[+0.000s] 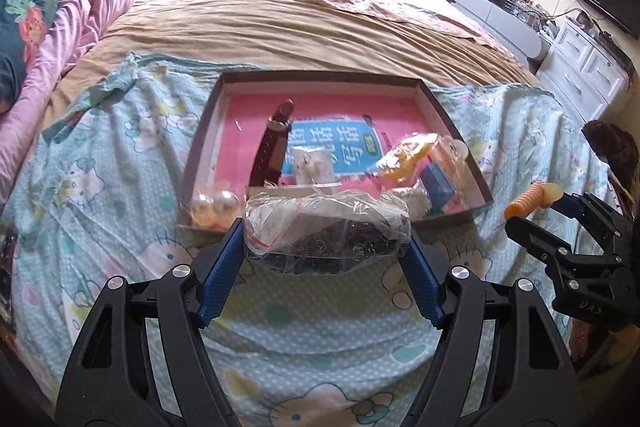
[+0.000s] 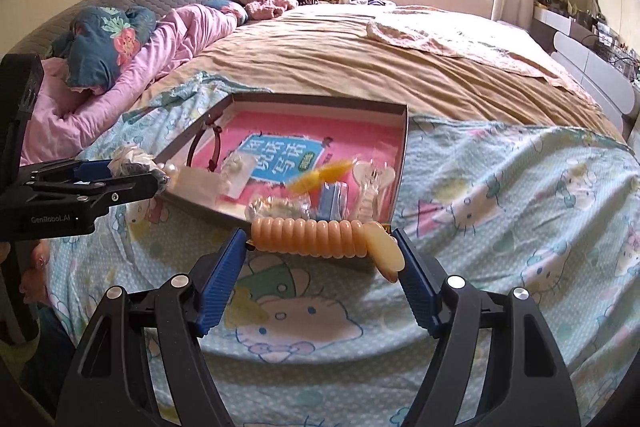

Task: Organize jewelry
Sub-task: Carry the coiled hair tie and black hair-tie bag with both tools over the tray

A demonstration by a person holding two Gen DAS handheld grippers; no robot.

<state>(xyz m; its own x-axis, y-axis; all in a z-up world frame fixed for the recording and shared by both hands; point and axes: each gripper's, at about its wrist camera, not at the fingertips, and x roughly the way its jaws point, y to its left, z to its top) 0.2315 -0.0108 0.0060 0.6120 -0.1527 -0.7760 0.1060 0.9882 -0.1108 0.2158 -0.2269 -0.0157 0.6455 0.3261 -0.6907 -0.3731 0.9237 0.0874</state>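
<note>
Hovering over the bedspread, the left gripper pinched a plastic bag — the right gripper squeezed a coiled hair tie beside the tray.

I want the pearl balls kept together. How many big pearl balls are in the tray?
2, side by side in the tray's near left corner: one pearl ball and another right of it. More may hide behind the bag.

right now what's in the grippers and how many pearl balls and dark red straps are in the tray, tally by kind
clear plastic bag, held in the left gripper: 1
orange coiled hair tie, held in the right gripper: 1
pearl balls in the tray: 2
dark red strap in the tray: 1
total: 5
</note>
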